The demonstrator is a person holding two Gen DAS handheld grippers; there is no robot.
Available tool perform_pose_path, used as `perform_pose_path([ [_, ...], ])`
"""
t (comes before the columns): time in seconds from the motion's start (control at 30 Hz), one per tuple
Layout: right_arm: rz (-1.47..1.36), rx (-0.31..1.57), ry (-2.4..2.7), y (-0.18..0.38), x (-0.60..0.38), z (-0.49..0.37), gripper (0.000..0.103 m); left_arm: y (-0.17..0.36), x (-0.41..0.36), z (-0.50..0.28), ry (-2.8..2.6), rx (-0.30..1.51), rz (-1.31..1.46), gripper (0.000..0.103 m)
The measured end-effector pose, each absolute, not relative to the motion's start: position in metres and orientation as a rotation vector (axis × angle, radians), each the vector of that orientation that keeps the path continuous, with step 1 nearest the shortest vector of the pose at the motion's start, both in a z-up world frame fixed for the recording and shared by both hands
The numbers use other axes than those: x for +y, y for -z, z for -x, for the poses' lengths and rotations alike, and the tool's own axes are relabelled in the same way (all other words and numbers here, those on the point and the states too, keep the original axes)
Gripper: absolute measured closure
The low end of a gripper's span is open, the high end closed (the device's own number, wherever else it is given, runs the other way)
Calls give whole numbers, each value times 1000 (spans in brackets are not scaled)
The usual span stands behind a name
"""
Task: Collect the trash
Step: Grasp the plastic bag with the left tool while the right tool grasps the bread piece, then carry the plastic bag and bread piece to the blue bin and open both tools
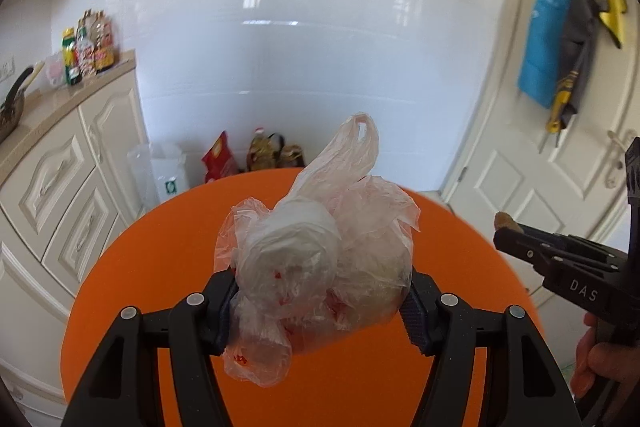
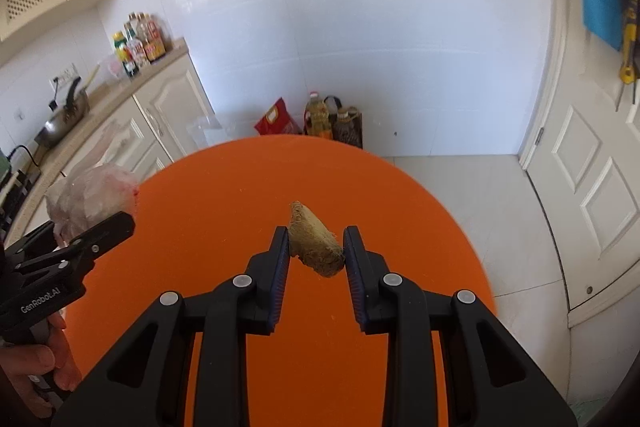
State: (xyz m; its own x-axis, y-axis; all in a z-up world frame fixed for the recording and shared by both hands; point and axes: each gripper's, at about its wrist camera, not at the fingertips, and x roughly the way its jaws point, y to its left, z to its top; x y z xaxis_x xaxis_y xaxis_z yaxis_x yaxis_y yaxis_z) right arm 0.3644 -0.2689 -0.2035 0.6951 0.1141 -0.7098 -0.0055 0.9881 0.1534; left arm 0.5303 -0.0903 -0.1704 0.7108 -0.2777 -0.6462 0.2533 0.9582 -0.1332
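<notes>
Now my left gripper [image 1: 320, 303] clamps the crumpled clear plastic bag [image 1: 320, 259], my right gripper [image 2: 316, 247] pinches the brown crust scrap [image 2: 316, 247] at twelve o'clock above the round orange tabletop [image 2: 224, 195]; I'd carry both level, keeping jaws firm.

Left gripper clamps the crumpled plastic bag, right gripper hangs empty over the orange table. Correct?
Not quite. The right gripper is not empty: the right wrist view shows it shut on a brown food scrap. The left gripper does clamp the plastic bag over the orange table.
</notes>
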Motion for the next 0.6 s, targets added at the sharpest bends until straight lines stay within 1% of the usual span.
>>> perform_pose_path([
  [0.2,-183,705,-25,165,-302,-293,76,140,-132,-505,394,651,8,42],
  [0.27,-193,681,-1,156,-318,-270,76,134,-144,-481,434,636,1,42],
  [0.3,-196,672,15,152,-325,-259,76,128,-157,-451,453,628,-5,42],
  [0.43,-217,641,77,142,-358,-216,76,119,-186,-421,543,608,-21,42],
  [0.47,-221,634,102,140,-367,-204,76,120,-181,-392,562,604,-25,42],
  [0.6,-247,617,190,136,-407,-162,76,119,-213,-332,656,605,-50,42],
])
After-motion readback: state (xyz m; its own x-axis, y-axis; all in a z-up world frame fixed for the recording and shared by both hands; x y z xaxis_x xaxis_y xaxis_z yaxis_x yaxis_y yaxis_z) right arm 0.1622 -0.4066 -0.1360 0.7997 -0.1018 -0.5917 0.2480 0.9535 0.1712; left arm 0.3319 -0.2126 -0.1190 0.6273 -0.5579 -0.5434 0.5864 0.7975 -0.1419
